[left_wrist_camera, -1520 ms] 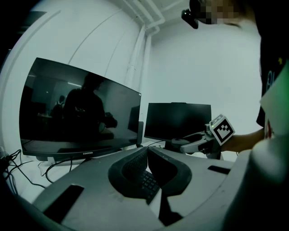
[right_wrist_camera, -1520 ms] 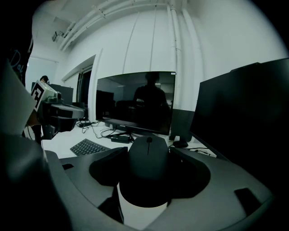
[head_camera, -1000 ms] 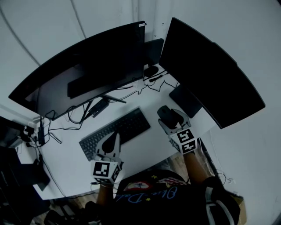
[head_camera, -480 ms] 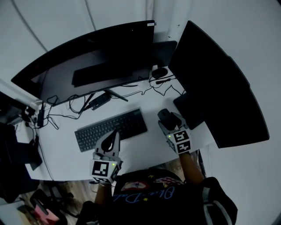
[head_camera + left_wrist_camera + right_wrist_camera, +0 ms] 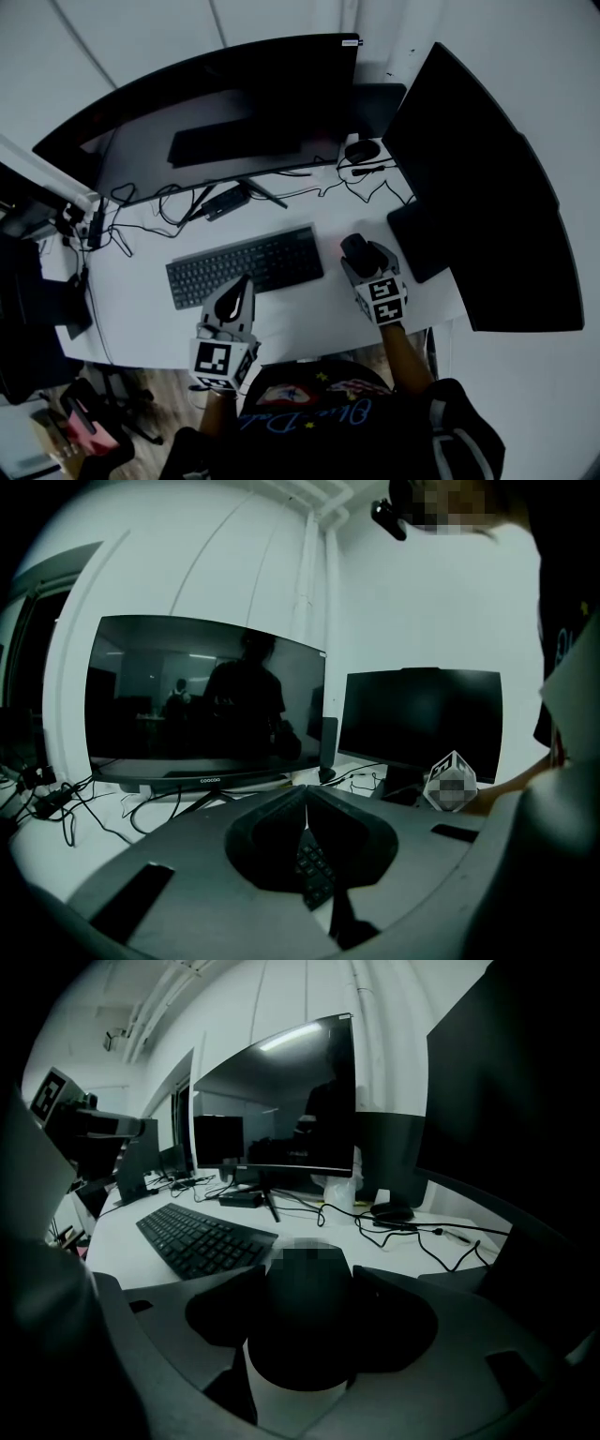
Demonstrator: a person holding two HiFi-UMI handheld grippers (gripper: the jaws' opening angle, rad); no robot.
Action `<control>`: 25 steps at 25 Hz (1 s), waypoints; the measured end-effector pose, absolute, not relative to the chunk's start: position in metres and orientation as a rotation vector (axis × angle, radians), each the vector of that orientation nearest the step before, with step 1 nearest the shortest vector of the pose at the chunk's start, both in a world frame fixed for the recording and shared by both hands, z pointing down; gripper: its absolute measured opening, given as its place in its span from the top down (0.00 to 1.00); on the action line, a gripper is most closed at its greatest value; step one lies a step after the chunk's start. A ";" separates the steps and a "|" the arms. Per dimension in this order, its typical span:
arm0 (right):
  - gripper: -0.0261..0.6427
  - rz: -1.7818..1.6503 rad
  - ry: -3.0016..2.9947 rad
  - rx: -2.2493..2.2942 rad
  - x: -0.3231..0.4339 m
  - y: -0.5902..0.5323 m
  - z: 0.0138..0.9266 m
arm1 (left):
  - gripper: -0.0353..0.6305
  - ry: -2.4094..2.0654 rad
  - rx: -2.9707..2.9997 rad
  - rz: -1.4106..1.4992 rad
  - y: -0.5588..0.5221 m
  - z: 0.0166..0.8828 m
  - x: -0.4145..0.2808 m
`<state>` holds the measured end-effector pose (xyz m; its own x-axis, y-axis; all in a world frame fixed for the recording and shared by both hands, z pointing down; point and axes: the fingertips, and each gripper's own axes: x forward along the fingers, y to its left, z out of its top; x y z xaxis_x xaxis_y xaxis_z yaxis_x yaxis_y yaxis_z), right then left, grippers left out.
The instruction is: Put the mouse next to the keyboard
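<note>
**Mouse clamped in the right gripper, off the keyboard's right end**

The right gripper [image 5: 307,1281] has its two jaws pressed against either side of the black mouse [image 5: 305,1335], so it's got a proper hold on it. From the head view the mouse [image 5: 355,247] sits to the right of the keyboard [image 5: 246,265], near it but with a strip of bare desk between them. Can't tell if it's resting on the surface or just above it.

The left gripper [image 5: 305,797] is closed on nothing, tips meeting, hanging over the keyboard's near edge.

It's all on a white desk [image 5: 300,319] with loose cables [image 5: 150,234] at the back, a big curved monitor [image 5: 225,122] behind the keyboard and a second monitor [image 5: 487,187] angled on the right. Plain white walls, dim room.
</note>
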<state>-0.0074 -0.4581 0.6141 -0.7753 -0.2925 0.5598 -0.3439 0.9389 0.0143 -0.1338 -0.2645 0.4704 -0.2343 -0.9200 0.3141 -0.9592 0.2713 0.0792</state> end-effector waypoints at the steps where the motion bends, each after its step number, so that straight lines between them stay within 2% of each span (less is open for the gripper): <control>1: 0.56 0.118 -2.506 0.450 -0.008 -0.458 0.618 | 0.94 -2.251 1.715 0.189 -0.263 0.470 -0.135; 25: 0.56 0.142 -2.394 0.428 -0.004 -0.454 0.666 | 0.94 -2.278 1.671 0.214 -0.252 0.472 -0.143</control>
